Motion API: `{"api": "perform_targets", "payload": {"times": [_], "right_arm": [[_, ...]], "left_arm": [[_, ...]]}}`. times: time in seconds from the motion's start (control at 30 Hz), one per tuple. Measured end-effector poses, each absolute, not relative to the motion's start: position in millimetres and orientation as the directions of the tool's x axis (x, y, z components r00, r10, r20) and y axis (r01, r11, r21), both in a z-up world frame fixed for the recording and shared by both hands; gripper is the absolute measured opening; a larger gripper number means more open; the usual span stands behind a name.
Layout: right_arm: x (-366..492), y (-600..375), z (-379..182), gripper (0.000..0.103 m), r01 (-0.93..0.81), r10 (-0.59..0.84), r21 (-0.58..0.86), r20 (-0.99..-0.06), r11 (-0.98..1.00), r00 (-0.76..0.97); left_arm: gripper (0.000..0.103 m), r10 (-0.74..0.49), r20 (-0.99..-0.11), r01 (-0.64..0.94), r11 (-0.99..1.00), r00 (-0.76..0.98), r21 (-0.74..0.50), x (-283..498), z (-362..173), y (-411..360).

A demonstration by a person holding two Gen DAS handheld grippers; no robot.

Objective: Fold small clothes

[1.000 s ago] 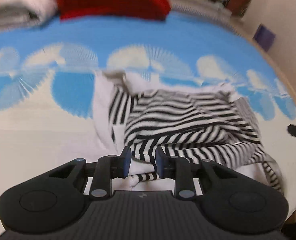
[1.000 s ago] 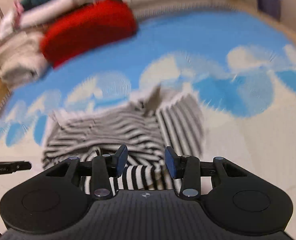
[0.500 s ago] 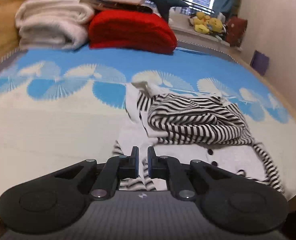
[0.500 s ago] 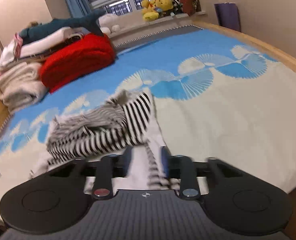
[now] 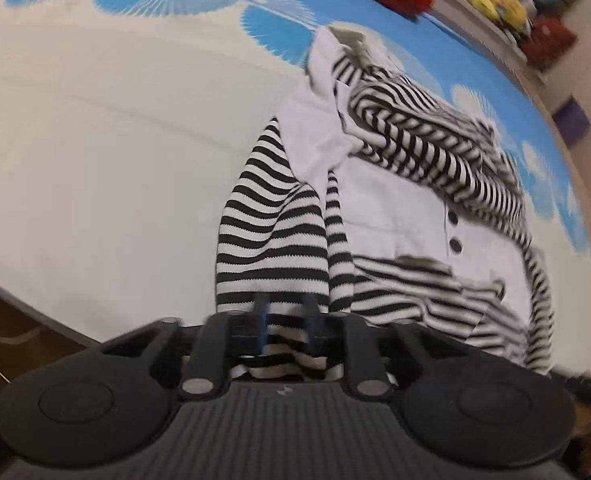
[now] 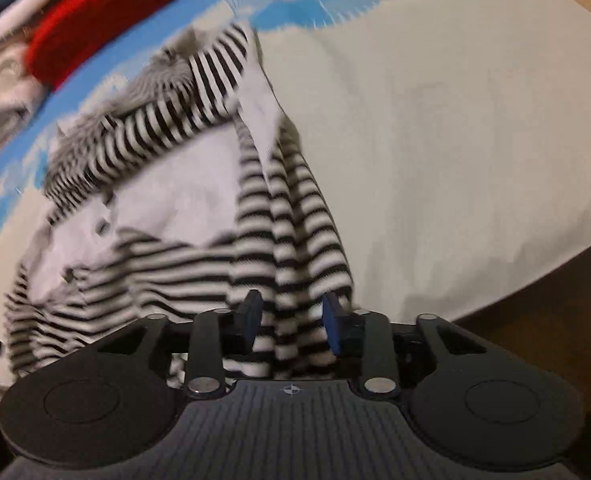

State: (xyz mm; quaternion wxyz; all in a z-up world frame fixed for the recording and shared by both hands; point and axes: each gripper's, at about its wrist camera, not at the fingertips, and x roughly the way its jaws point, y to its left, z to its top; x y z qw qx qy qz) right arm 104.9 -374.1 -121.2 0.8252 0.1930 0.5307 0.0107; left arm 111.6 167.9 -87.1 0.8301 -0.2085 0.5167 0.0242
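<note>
Left wrist view: striped garment (image 5: 279, 236) lies on the bed (image 5: 95, 152), spread toward the near edge, hem end closest to the camera. Left tongs (image 5: 285, 320) have just been opening; striped knit sits between the blue pads, a gap shows on each side, so I read them as released, not clamping. Right wrist view: right tongs (image 6: 291, 322) likewise have just been opening, with a hanging fold of the same garment between the pads but not pinched.

Progress, as judged: early. The garment is laid out lengthwise; its upper part is bunched in a ridge of stripes, and no clean fold is visible. Smoothing and all folds appear left to do.

Materials: black-and-white ribbed knit, soft and limp, draping in ripples; a plain white woven panel with dark round buttons (image 5: 453, 232) down the middle. Bedcover is cream with blue fan motifs. Red folded cloth (image 6: 103, 16) lies well apart at the far end, beside pale stacked textiles
</note>
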Motion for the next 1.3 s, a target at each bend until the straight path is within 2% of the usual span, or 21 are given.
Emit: {"api": "perform_targets", "payload": {"times": [0.07, 0.13, 0.2, 0.27, 0.53, 0.57, 0.6, 0.63, 0.7, 0.77, 0.93, 1.03, 1.13, 1.17, 1.2, 1.27, 1.3], "right_arm": [[106, -372, -129, 0.043, 0.194, 0.214, 0.315, -0.886, 0.929, 0.410], [107, -373, -135, 0.049, 0.207, 0.200, 0.296, -0.900, 0.933, 0.386], [108, -372, -141, 0.055, 0.215, 0.186, 0.277, -0.913, 0.937, 0.364], [110, -370, -145, 0.055, 0.211, 0.188, 0.272, -0.919, 0.939, 0.347], [114, -364, -152, 0.057, 0.190, 0.166, 0.236, -0.932, 0.953, 0.324], [114, -364, -152, 0.056, 0.187, 0.165, 0.235, -0.932, 0.954, 0.324], [113, -363, -152, 0.049, 0.182, 0.167, 0.235, -0.930, 0.955, 0.326], [114, -362, -152, 0.045, 0.172, 0.171, 0.237, -0.929, 0.956, 0.328], [113, -360, -150, 0.026, 0.156, 0.175, 0.238, -0.925, 0.959, 0.336], [112, -361, -146, 0.007, 0.147, 0.202, 0.268, -0.913, 0.952, 0.354], [97, -379, -107, 0.007, 0.171, 0.241, 0.380, -0.814, 0.909, 0.528], [91, -396, -96, 0.007, 0.214, 0.220, 0.416, -0.774, 0.884, 0.594], [100, -400, -118, 0.007, 0.299, 0.172, 0.364, -0.840, 0.882, 0.516], [103, -399, -126, 0.008, 0.315, 0.180, 0.360, -0.858, 0.878, 0.481], [107, -396, -133, 0.013, 0.317, 0.194, 0.357, -0.873, 0.879, 0.447], [111, -387, -141, 0.017, 0.295, 0.186, 0.321, -0.895, 0.900, 0.405], [112, -382, -144, 0.028, 0.280, 0.170, 0.293, -0.904, 0.914, 0.391]], "left_arm": [[0.050, -0.194, -0.871, -0.276, 0.898, 0.452, -0.344, 114, -89, 169], [0.052, -0.180, -0.885, -0.282, 0.904, 0.430, -0.321, 119, -94, 164], [0.059, -0.162, -0.901, -0.286, 0.913, 0.402, -0.291, 124, -101, 159], [0.063, -0.146, -0.914, -0.293, 0.918, 0.379, -0.269, 127, -107, 157], [0.062, -0.057, -0.956, -0.318, 0.936, 0.286, -0.151, 132, -131, 157], [0.055, -0.057, -0.957, -0.310, 0.939, 0.286, -0.149, 132, -132, 156], [0.043, -0.064, -0.955, -0.298, 0.942, 0.288, -0.153, 133, -132, 154], [0.037, -0.075, -0.953, -0.285, 0.945, 0.292, -0.162, 133, -131, 153], [0.010, -0.091, -0.948, -0.264, 0.948, 0.305, -0.176, 132, -128, 150], [0.005, -0.103, -0.942, -0.252, 0.949, 0.320, -0.190, 130, -123, 148], [0.004, -0.190, -0.879, -0.254, 0.912, 0.437, -0.324, 114, -93, 156], [0.004, -0.192, -0.882, -0.285, 0.898, 0.430, -0.335, 112, -94, 162], [0.007, -0.189, -0.920, -0.323, 0.896, 0.344, -0.305, 119, -114, 161], [0.012, -0.189, -0.925, -0.334, 0.893, 0.330, -0.301, 121, -118, 161], [0.024, -0.179, -0.929, -0.346, 0.891, 0.324, -0.293, 122, -120, 163], [0.040, -0.179, -0.930, -0.356, 0.887, 0.321, -0.293, 123, -121, 163], [0.044, -0.189, -0.929, -0.352, 0.887, 0.318, -0.301, 124, -121, 163]]}}
